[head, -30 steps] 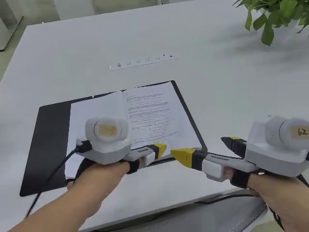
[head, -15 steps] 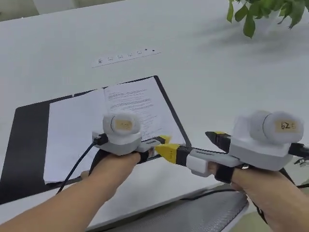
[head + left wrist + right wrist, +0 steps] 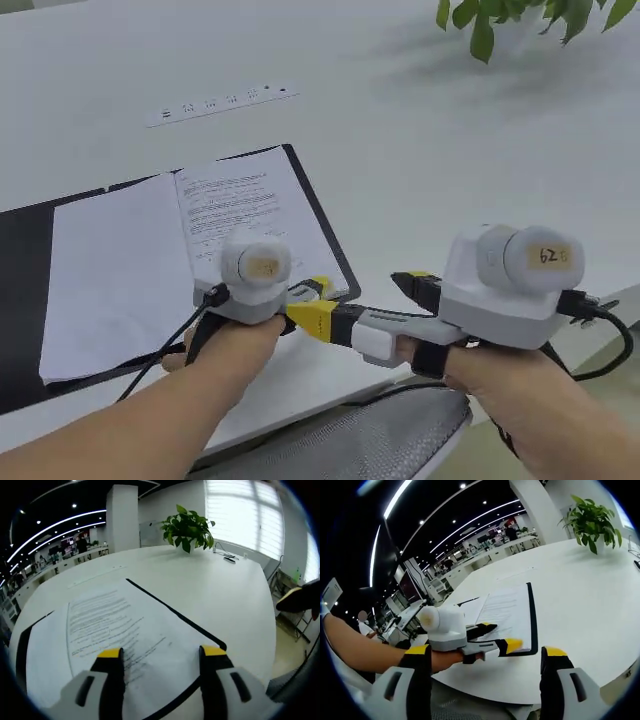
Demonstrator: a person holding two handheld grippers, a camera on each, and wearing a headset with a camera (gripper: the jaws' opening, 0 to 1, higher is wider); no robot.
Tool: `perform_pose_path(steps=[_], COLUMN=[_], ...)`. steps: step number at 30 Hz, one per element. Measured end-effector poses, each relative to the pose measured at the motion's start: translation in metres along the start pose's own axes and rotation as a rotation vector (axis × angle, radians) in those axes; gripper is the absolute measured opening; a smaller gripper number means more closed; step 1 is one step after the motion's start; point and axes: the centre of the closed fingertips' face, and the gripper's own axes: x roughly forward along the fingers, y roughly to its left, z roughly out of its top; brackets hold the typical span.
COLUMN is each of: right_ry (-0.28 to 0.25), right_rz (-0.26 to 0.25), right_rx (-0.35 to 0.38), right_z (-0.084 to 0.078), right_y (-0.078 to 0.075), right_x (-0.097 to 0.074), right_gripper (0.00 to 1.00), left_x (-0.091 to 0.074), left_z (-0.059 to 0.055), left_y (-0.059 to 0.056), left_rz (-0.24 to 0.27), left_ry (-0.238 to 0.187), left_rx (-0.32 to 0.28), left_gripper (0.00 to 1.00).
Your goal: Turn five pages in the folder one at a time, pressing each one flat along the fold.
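The folder (image 3: 322, 232) lies open near the front edge of the worktop (image 3: 420, 150), toward its left side; a blank page (image 3: 115, 265) is on its left and a printed page (image 3: 245, 210) on its right. The left gripper (image 3: 162, 652) is over the printed page's near right corner, jaws spread wide with nothing between them; whether it touches the paper cannot be told. The right gripper (image 3: 486, 651), jaws likewise spread and empty, sits just beside it at the worktop's front edge; a plant (image 3: 500, 20) stands toward the far right corner.
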Motion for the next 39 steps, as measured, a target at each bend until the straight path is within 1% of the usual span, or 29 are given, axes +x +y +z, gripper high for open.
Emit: perform_pose_path(steps=[2, 5, 7, 10, 11, 13, 14, 17, 23, 27, 29, 34, 36, 37, 39], right_ry=[0.002, 0.005, 0.009, 0.006, 0.014, 0.014, 0.016, 0.022, 0.028, 0.032, 0.039, 0.051, 0.048, 0.062, 0.066], right_rz=[0.001, 0.002, 0.004, 0.007, 0.008, 0.01, 0.013, 0.015, 0.017, 0.02, 0.018, 0.027, 0.041, 0.052, 0.06], right_rx=[0.005, 0.008, 0.012, 0.012, 0.011, 0.009, 0.01, 0.01, 0.01, 0.01, 0.014, 0.015, 0.02, 0.032, 0.034], right_z=[-0.001, -0.002, -0.002, -0.001, -0.002, -0.002, -0.003, -0.004, -0.005, -0.006, -0.006, -0.002, 0.002, 0.003, 0.005], right_y=[-0.001, -0.002, -0.002, -0.002, -0.002, -0.002, -0.002, -0.002, -0.003, -0.004, -0.007, -0.013, -0.015, -0.016, -0.019], right_x=[0.0, 0.001, 0.002, 0.003, 0.004, 0.005, 0.005, 0.007, 0.008, 0.008, 0.01, 0.018, 0.025, 0.031, 0.039], right_gripper=[0.9, 0.89, 0.89, 0.89, 0.89, 0.89, 0.89, 0.88, 0.88, 0.88, 0.88, 0.84, 0.8, 0.79, 0.76], left_x=[0.0, -0.001, -0.001, -0.001, -0.001, -0.001, -0.001, -0.002, -0.002, -0.002, -0.002, -0.003, -0.003, -0.003, -0.003], left_z=[0.0, 0.001, 0.002, 0.003, 0.003, 0.004, 0.004, 0.003, 0.003, 0.003, 0.004, 0.004, 0.004, 0.004, 0.004], left_y=[0.001, 0.003, 0.003, 0.005, 0.006, 0.009, 0.011, 0.011, 0.014, 0.019, 0.021, 0.025, 0.025, 0.025, 0.025], left_rz=[0.001, -0.004, -0.009, -0.012, -0.012, -0.011, -0.011, -0.007, -0.003, 0.002, 0.003, 0.006, 0.004, 0.003, 0.001], left_ry=[-0.014, -0.044, -0.054, -0.06, -0.061, -0.062, -0.063, -0.051, -0.056, -0.058, -0.061, -0.066, -0.065, -0.065, -0.064], left_rx=[0.01, 0.004, -0.001, -0.018, -0.025, -0.042, -0.043, -0.017, -0.024, -0.042, -0.056, -0.091, -0.091, -0.089, -0.087], left_gripper=[0.6, 0.6, 0.6, 0.59, 0.57, 0.54, 0.52, 0.49, 0.43, 0.39, 0.37, 0.33, 0.32, 0.31, 0.31])
